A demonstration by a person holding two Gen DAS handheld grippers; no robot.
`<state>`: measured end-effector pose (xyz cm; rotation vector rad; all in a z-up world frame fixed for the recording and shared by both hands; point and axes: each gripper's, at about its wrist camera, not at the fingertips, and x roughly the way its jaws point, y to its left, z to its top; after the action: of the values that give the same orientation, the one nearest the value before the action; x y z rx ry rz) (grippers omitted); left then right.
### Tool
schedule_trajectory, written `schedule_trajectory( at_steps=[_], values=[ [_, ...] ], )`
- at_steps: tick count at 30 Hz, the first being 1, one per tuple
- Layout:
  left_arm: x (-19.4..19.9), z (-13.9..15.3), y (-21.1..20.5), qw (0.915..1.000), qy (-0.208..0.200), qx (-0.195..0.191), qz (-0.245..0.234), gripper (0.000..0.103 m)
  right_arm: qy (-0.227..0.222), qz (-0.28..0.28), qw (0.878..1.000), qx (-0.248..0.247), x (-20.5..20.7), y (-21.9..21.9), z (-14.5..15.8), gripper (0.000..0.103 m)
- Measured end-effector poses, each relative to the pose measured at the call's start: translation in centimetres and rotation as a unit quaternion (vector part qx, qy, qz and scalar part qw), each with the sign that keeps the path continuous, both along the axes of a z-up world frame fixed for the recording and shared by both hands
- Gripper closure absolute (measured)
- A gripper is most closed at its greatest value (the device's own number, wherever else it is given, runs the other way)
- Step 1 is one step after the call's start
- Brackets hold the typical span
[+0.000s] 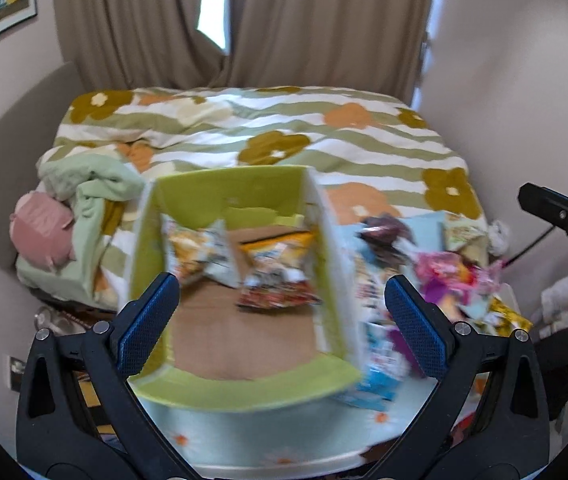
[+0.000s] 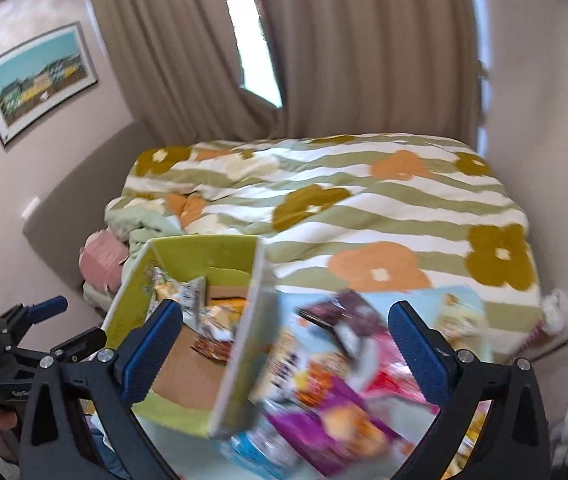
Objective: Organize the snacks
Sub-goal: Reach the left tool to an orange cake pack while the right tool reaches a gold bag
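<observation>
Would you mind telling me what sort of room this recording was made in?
Most likely a bedroom: a bed with a flowered duvet fills the middle, closed beige curtains hang behind it, and a framed picture hangs on the wall.

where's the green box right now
The green box sits centre-left in both wrist views, open on the table before the bed, with the loose snack pile just to its right.

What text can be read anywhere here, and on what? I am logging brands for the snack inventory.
"GenRo": partial white lettering on the body of the left hand-held gripper, cut off by the right one in front.
Snack packets in the green box: print blurred, unreadable.
Snack pile beside the box: blurred, unreadable.
</observation>
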<state>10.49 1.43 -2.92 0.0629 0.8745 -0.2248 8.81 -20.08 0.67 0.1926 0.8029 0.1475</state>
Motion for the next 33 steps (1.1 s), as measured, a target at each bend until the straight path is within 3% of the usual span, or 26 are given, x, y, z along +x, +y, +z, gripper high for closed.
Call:
schedule_trajectory(
  at_steps=[8, 13, 18, 22, 26, 29, 33],
  values=[
    [-6.5, -1.7, -10.6, 0.9976, 0.023, -0.017, -0.063, 0.001, 0.000, -0.043, 0.999, -0.005, -8.4, -10.1, -0.4, 0.000],
    [-9.7, -4.4, -17.2, 0.9908, 0.044, -0.014, -0.127, 0.001, 0.022, -0.037, 0.999, -0.030, -11.7, -14.7, -2.8, 0.000],
    [-11.5, -8.0, -23.5, 0.9757, 0.060, 0.011, -0.211, 0.001, 0.054, -0.020, 0.997, -0.048, -13.4, -17.9, -6.6, 0.000],
    [-12.7, -11.8, -27.6, 0.9550, 0.067, 0.046, -0.285, 0.001, 0.084, -0.004, 0.995, -0.049, -13.7, -19.7, -10.5, 0.003],
    [-13.4, -15.5, -30.8, 0.9345, 0.072, 0.074, -0.340, 0.001, 0.109, 0.014, 0.993, -0.053, -13.3, -20.6, -14.1, 0.012],
    [-13.1, -17.9, -32.5, 0.9254, 0.081, 0.083, -0.361, 0.001, 0.126, 0.027, 0.990, -0.050, -12.8, -20.8, -16.5, 0.018],
    [-12.9, -20.3, -34.0, 0.9220, 0.086, 0.103, -0.363, 0.001, 0.140, 0.047, 0.988, -0.048, -12.2, -20.7, -18.9, 0.021]
  ],
)
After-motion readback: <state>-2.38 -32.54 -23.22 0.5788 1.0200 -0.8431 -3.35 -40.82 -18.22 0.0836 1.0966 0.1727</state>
